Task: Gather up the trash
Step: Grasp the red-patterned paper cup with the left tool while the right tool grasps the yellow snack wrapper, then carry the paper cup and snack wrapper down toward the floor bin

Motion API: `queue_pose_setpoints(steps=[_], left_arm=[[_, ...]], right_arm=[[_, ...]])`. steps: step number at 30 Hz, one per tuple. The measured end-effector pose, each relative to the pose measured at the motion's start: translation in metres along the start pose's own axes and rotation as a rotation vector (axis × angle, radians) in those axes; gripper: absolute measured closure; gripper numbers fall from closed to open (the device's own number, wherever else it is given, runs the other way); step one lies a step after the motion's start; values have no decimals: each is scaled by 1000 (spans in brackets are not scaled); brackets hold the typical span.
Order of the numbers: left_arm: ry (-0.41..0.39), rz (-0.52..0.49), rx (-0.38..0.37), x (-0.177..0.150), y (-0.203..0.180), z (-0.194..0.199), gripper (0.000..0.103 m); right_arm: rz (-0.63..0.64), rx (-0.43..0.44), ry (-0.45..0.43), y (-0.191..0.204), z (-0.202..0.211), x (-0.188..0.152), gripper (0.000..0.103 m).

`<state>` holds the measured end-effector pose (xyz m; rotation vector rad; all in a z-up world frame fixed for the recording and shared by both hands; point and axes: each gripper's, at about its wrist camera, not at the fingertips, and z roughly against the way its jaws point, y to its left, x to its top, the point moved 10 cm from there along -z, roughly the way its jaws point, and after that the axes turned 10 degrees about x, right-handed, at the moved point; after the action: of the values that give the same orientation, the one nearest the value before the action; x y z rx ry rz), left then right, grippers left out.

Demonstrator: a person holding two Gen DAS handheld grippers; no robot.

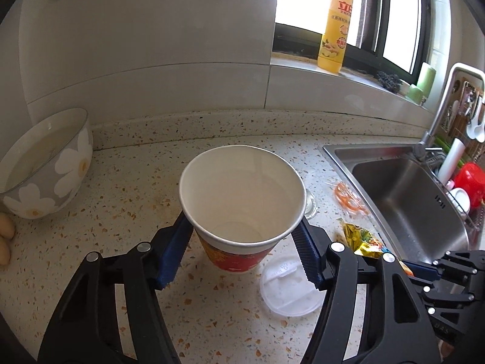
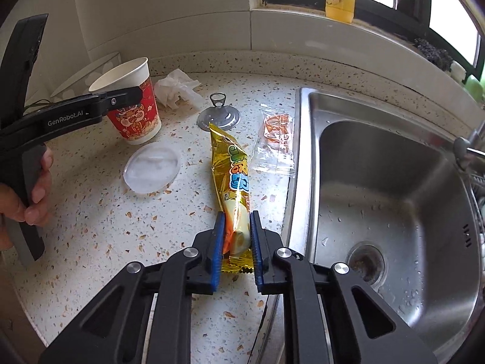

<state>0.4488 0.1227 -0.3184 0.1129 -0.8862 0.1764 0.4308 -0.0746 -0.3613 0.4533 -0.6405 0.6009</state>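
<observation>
Gold foil snack wrapper (image 2: 232,179) is pinched at its near end by the right gripper (image 2: 237,242), flat on the speckled counter (image 2: 91,227). Left gripper (image 1: 242,244) clamps the empty red paper cup (image 1: 241,200), apparently the collecting bin. Tissue (image 2: 177,89), clear lid (image 2: 150,170) and orange-printed clear packet (image 2: 275,139) remain uncollected.

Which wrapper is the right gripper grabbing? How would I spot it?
Find the steel sink. On the speckled counter just left of its rim lies a long yellow snack wrapper, its near end between the right gripper. Its neighbour, the clear wrapper, is see-through with orange inside.
</observation>
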Motion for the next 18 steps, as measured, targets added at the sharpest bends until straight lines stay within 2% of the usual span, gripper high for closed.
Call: queue_pose_setpoints(steps=[10,18], left_arm=[[-78,6,-28,-6,6,73,40],[-95,-7,-67,-46,5,126,40]], right_arm=[[39,84,-90,42,50,-4,90],[130,127,-125,90,94,-38,90]])
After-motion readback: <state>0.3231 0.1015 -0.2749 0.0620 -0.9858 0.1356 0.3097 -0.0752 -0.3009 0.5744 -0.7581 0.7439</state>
